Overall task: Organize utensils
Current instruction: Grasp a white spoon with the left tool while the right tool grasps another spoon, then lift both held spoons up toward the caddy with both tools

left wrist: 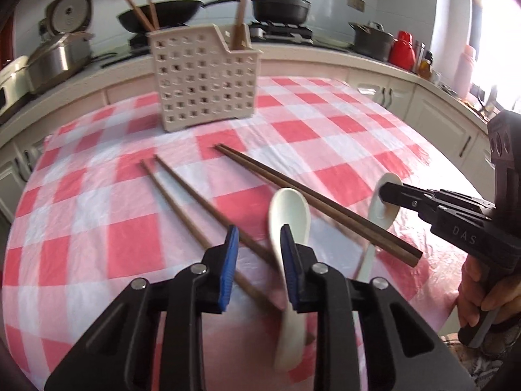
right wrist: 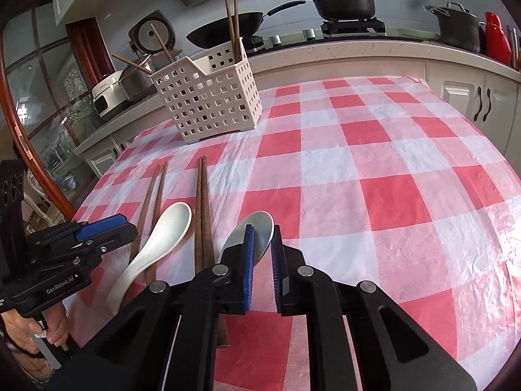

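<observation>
A beige perforated utensil basket (left wrist: 202, 81) (right wrist: 211, 97) stands at the far side of the checked tablecloth with several chopsticks upright in it. Two pairs of brown chopsticks (left wrist: 309, 195) (left wrist: 195, 202) lie in front of it. My left gripper (left wrist: 259, 229) (right wrist: 132, 228) hangs low over one chopstick. A white spoon (left wrist: 289, 208) (right wrist: 169, 231) lies with its handle against the gripper's right pad, and the jaws stand apart, pressing nothing. My right gripper (right wrist: 263, 229) (left wrist: 386, 195) is shut on the bowl rim of a second white spoon (left wrist: 387, 218) (right wrist: 260, 224), which is tipped on its edge.
A kitchen counter wraps behind the table with a wok (left wrist: 162, 16), black pots (right wrist: 342, 1), a rice cooker (left wrist: 68, 13) and a red bottle (right wrist: 496, 37). A hand (left wrist: 488, 290) holds the right gripper's handle. The cloth to the right (right wrist: 407, 179) is bare.
</observation>
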